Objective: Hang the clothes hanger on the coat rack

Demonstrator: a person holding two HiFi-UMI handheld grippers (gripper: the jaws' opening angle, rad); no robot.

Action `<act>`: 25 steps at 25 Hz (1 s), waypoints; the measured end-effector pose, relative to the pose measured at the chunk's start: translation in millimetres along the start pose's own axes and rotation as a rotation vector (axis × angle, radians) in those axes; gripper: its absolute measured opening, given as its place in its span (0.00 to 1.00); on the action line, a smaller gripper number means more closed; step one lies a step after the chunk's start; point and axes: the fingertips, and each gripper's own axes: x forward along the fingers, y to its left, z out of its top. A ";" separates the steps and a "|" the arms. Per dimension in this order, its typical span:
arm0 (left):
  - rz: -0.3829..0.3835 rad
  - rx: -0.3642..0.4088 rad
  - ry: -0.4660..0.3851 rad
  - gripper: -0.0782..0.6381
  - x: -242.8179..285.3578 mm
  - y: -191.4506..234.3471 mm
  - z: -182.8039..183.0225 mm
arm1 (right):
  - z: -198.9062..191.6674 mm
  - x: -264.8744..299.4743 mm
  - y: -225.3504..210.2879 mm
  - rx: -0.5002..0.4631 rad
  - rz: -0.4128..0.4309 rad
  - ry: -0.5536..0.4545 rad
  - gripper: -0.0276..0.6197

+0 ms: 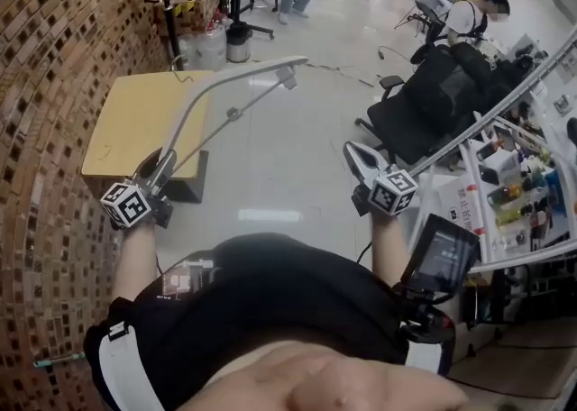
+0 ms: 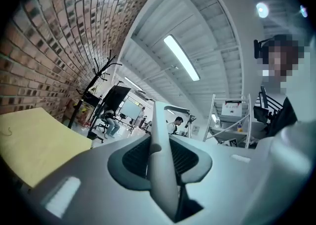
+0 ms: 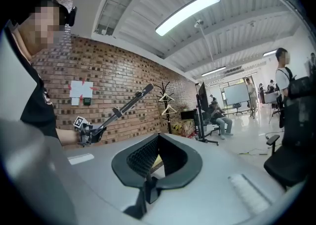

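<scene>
Left gripper [image 1: 158, 170]: jaws closed tight on one end of the clothes hanger [image 1: 227, 77], raised in front of the person's body on the left
Clothes hanger: pale grey, its curved arm rises from the left gripper and reaches up and to the right over the floor; a thin bar runs beneath the arm; in the left gripper view the arm stands straight up between the dark ribbed pads
Right gripper [image 1: 359, 155]: jaws apart with nothing between them; the yellow table shows through the gap in the right gripper view; held well apart from the hanger, on the person's right
Coat rack [image 3: 165, 101]: black, upright against the brick wall [image 1: 54, 58], far across the room beyond the table; two white hangers hang on it
Table [image 1: 135, 121]: yellow top, beside the brick wall, under the raised hanger in the head view
Office chair [image 1: 424, 103]: black, on the right of the pale floor
Background: a person sits on a chair near the coat rack, another stands by desks at far right
</scene>
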 end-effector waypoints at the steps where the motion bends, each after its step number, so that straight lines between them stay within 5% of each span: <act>1: -0.003 -0.001 0.006 0.25 15.7 11.3 2.0 | 1.1 14.2 -10.1 0.001 -0.003 0.003 0.06; 15: -0.155 0.003 0.042 0.25 234.7 192.3 75.0 | 50.0 220.8 -137.0 -0.012 -0.113 -0.019 0.06; 21: -0.130 0.021 0.051 0.25 314.4 239.8 82.0 | 43.7 288.4 -213.7 0.016 -0.092 0.025 0.06; 25: -0.044 0.026 0.026 0.25 364.5 259.9 78.4 | 52.2 335.7 -288.4 0.021 -0.014 0.034 0.06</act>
